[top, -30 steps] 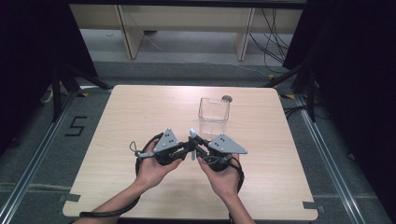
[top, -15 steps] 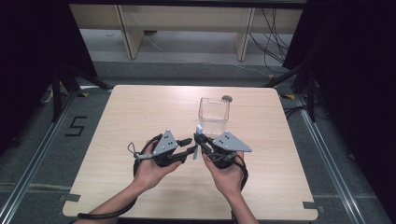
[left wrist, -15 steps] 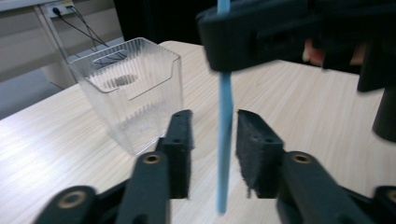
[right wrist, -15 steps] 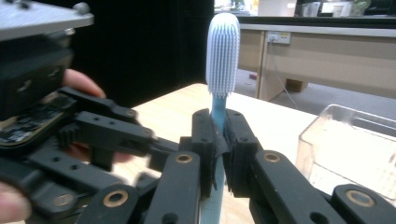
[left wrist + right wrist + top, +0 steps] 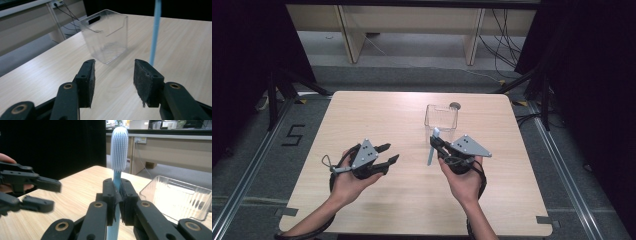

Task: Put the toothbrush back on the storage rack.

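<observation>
My right gripper (image 5: 435,146) is clamped on the light blue toothbrush (image 5: 117,157), holding it upright just in front of the clear plastic container (image 5: 441,117) on the table (image 5: 377,115). My left gripper (image 5: 388,153) sits well apart from it, its jaws having just been opening, with nothing between them.

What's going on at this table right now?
A person works at a wooden table with a gripper in each hand. The right gripper is shut on a light blue toothbrush, bristle head up. The left gripper has just been opening its jaws, which stand apart with nothing between them, off to the side of the brush. A clear plastic container stands empty just beyond the right gripper; the brush is not in it yet.
</observation>
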Demonstrator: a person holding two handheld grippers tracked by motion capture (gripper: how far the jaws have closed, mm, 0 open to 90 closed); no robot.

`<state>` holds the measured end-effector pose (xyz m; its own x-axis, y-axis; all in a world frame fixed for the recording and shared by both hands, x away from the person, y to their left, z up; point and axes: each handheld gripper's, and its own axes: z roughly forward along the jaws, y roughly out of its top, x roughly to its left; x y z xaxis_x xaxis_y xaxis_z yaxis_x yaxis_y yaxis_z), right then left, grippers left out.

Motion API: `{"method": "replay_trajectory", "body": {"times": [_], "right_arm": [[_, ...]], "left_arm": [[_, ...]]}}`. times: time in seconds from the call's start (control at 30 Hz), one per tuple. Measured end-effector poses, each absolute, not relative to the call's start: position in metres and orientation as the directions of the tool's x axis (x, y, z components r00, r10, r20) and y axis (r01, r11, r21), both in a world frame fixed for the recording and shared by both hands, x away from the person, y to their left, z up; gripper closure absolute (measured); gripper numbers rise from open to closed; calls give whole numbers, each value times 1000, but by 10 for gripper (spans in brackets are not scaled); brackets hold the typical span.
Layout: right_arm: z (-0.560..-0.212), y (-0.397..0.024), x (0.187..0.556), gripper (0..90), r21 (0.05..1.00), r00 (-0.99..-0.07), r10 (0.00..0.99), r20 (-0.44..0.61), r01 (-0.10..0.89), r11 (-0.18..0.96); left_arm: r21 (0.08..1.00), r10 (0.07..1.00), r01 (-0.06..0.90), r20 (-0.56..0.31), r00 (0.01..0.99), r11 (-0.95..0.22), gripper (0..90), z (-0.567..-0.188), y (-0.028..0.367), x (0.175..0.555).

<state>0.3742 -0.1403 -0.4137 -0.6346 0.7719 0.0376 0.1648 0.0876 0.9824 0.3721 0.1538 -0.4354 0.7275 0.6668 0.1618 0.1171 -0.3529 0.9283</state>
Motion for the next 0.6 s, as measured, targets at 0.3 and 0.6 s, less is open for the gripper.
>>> {"method": "replay_trajectory", "body": {"times": [0.3,0.6], "right_arm": [[-410,-150,379,842,984,-606,795,34,159,79],[-405,-156,387,842,985,-584,811,39,160,68]], "left_arm": [[932,726,131,171,666,-339,501,-435,192,373],[946,785,163,127,606,-279,501,-454,229,365]]}}
